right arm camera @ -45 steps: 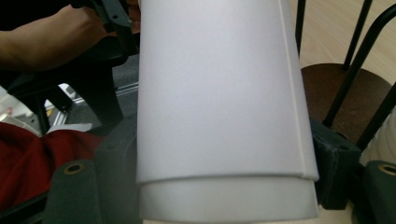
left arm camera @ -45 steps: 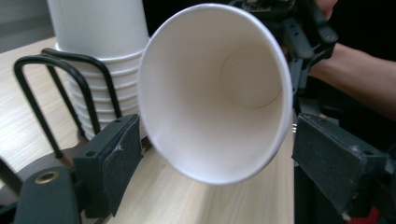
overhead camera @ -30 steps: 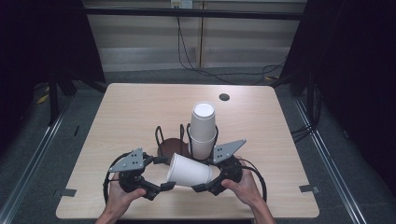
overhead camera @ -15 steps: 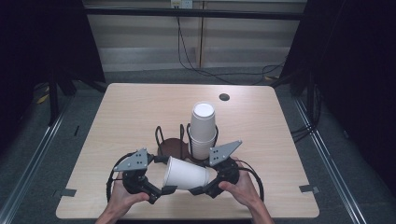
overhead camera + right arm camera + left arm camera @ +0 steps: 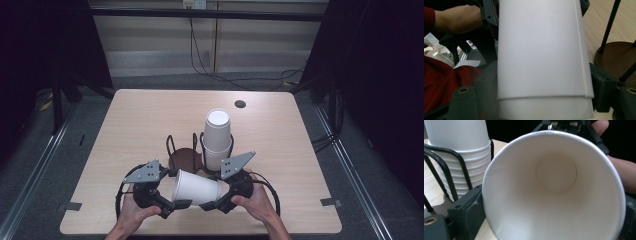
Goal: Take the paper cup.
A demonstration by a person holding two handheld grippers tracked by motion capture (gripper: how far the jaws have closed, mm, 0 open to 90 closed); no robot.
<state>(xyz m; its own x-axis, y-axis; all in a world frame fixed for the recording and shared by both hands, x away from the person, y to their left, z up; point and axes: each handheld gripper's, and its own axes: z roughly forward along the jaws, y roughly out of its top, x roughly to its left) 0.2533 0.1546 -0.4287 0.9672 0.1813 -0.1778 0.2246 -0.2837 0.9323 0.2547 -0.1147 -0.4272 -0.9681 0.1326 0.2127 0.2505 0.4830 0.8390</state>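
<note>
White paper cup (image 5: 196, 187), white cup stack (image 5: 217, 137), black wire rack (image 5: 186, 150), pale wood table (image 5: 140, 120)

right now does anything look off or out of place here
One cup lies on its side between the two grippers, mouth toward the left gripper, base at the right gripper. The other cups stand stacked upright in the wire holder, whose second slot is empty. No spill or dent shows.
</note>
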